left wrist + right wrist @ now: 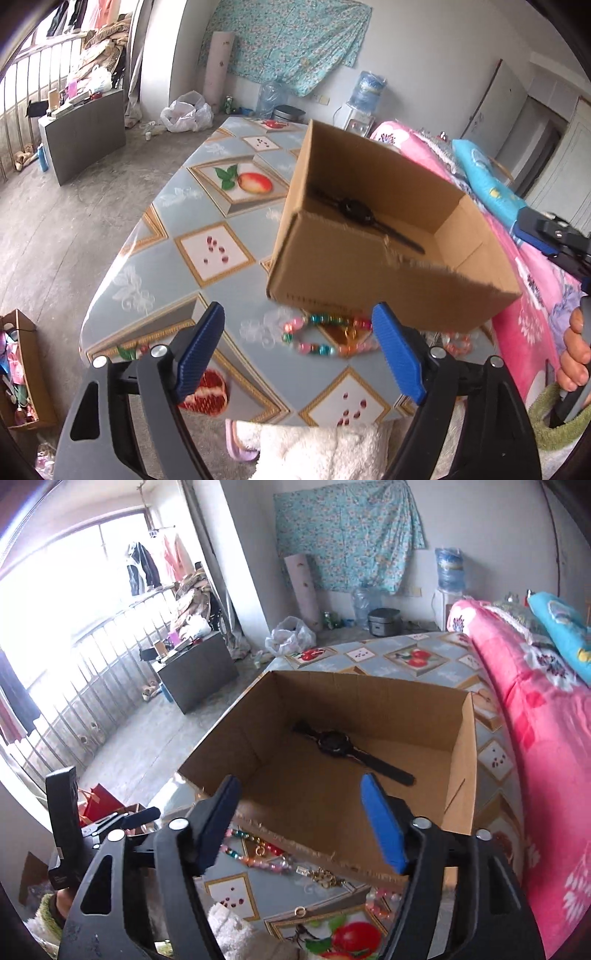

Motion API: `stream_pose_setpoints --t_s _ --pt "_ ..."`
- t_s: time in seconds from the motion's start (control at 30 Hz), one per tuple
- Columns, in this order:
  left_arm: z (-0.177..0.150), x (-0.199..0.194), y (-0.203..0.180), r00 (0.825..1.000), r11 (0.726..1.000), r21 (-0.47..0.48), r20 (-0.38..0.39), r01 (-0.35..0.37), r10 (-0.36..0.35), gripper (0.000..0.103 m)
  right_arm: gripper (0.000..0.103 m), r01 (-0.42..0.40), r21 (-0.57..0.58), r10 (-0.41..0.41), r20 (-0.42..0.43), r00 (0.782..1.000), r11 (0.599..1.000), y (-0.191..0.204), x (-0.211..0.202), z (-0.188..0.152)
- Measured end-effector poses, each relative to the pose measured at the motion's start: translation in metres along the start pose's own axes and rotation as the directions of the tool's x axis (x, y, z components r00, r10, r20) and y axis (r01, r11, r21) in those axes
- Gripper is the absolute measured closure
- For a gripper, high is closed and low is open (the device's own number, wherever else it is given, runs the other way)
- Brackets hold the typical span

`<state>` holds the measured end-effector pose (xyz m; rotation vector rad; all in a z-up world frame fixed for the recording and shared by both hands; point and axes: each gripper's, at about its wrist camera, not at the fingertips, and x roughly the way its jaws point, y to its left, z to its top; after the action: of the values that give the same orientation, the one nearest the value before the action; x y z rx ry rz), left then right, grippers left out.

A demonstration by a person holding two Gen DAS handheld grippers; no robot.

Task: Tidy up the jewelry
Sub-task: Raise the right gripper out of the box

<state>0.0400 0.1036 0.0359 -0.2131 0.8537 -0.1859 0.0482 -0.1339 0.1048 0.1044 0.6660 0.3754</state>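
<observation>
I hold a two-finger gripper in each hand over a table covered with a glossy grey-blue oilcloth printed with framed fruit pictures (162,236). My left gripper (301,350) has its blue ribbed pads spread wide with nothing between them; through the gap I see a bracelet of pink, teal and orange glass beads (325,334) lying on the oilcloth, just in front of an open brown cardboard box (369,280). My right gripper (299,823) is also spread wide and empty — its fingers frame the near wall of the same box. Inside the box, on its floor, lies a black wristwatch with a round face and a long strap (343,747), stretched out flat and slanting from the far left toward the near right. On the table just outside the box's torn near edge, in the right wrist view, the beaded bracelet sits to the left, a small tangle of gold-coloured chain (325,877) lies beside it, and more pale pink beads (380,904) rest further right. A bright pink floral blanket (535,738) runs along the table's right side. Pale fluffy fabric (321,450) shows at the bottom of both views.
</observation>
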Motion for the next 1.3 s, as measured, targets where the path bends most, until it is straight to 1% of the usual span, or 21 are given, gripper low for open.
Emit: stream_pose_setpoints --t_s 0.03,0.1,0.17,0.2,0.33,0.43,0.47,0.53,0.57,0.6,0.63,0.7,0.8,0.9,1.0,1.07,1.2,1.3 --pt "-0.003 -0.001 -0.003 1.0 1.0 0.011 0.001 0.002 -0.002 0.022 0.031 0.012 -0.012 -0.012 0.011 1.0 1.0 0.004 -0.004 -0.006" --pt "-0.009 -0.004 -0.007 1.0 1.0 0.028 0.002 0.007 -0.008 0.021 0.019 0.033 -0.031 -0.032 0.028 0.999 0.999 0.008 -0.006 -0.015" --pt "-0.014 -0.005 -0.011 1.0 0.999 0.041 0.001 0.02 -0.02 0.021 0.014 0.07 -0.059 -0.067 0.056 0.996 0.996 0.013 -0.009 -0.023" --pt "-0.017 -0.005 -0.013 1.0 0.999 0.043 -0.003 0.028 -0.028 0.02 0.009 0.094 -0.075 -0.088 0.072 0.994 0.993 0.015 -0.011 -0.028" --pt "-0.029 -0.001 -0.016 0.999 0.999 0.033 -0.027 0.037 -0.036 0.017 0.008 0.181 -0.123 -0.168 0.108 0.98 0.976 0.02 -0.015 -0.047" --pt "-0.036 0.004 -0.012 0.998 0.999 -0.008 -0.045 0.051 -0.051 0.015 0.008 0.237 -0.17 -0.22 0.109 0.969 0.957 0.025 -0.013 -0.062" --pt "-0.038 0.004 -0.011 0.997 0.998 -0.022 -0.042 0.061 -0.062 0.014 0.008 0.267 -0.191 -0.25 0.112 0.962 0.944 0.027 -0.012 -0.068" --pt "-0.041 0.003 -0.01 0.999 0.999 -0.023 -0.028 0.046 -0.047 0.011 0.008 0.293 -0.209 -0.269 0.136 0.954 0.933 0.028 -0.012 -0.078" --pt "-0.042 0.002 -0.011 0.999 0.999 -0.015 -0.02 0.033 -0.033 0.007 0.008 0.295 -0.214 -0.27 0.14 0.953 0.931 0.029 -0.013 -0.082" --pt "-0.042 0.003 -0.011 1.0 1.0 -0.009 -0.012 0.022 -0.022 0.006 0.008 0.298 -0.219 -0.272 0.141 0.952 0.929 0.031 -0.014 -0.086" --pt "-0.043 0.002 -0.01 1.0 1.0 -0.004 0.0 0.012 -0.012 0.006 0.008 0.297 -0.225 -0.271 0.14 0.952 0.928 0.031 -0.013 -0.09" --pt "-0.043 0.002 -0.008 1.0 0.999 -0.014 0.007 0.031 -0.031 0.006 0.008 0.297 -0.231 -0.27 0.142 0.952 0.927 0.03 -0.013 -0.095" --pt "-0.042 0.004 -0.004 0.999 0.998 -0.046 -0.005 0.048 -0.048 0.006 0.008 0.313 -0.226 -0.285 0.15 0.947 0.922 0.028 -0.011 -0.102" --pt "-0.041 0.006 -0.002 0.999 0.998 -0.056 -0.014 0.034 -0.035 0.006 0.008 0.317 -0.203 -0.284 0.173 0.943 0.927 0.024 -0.014 -0.102" --pt "-0.041 0.006 0.001 1.0 0.998 -0.054 -0.005 0.027 -0.027 0.006 0.008 0.313 -0.193 -0.28 0.182 0.943 0.93 0.021 -0.015 -0.101" --pt "-0.041 0.007 0.003 1.0 0.998 -0.059 -0.003 0.026 -0.026 0.006 0.008 0.309 -0.19 -0.276 0.181 0.944 0.932 0.02 -0.015 -0.1" --pt "-0.043 0.007 0.007 1.0 0.998 -0.061 0.006 0.004 -0.003 0.006 0.008 0.271 -0.171 -0.24 0.183 0.953 0.947 0.018 -0.016 -0.1" --pt "-0.047 0.005 0.007 1.0 0.999 -0.049 0.028 0.014 -0.012 0.006 0.008 0.255 -0.167 -0.223 0.189 0.956 0.952 0.017 -0.018 -0.1"
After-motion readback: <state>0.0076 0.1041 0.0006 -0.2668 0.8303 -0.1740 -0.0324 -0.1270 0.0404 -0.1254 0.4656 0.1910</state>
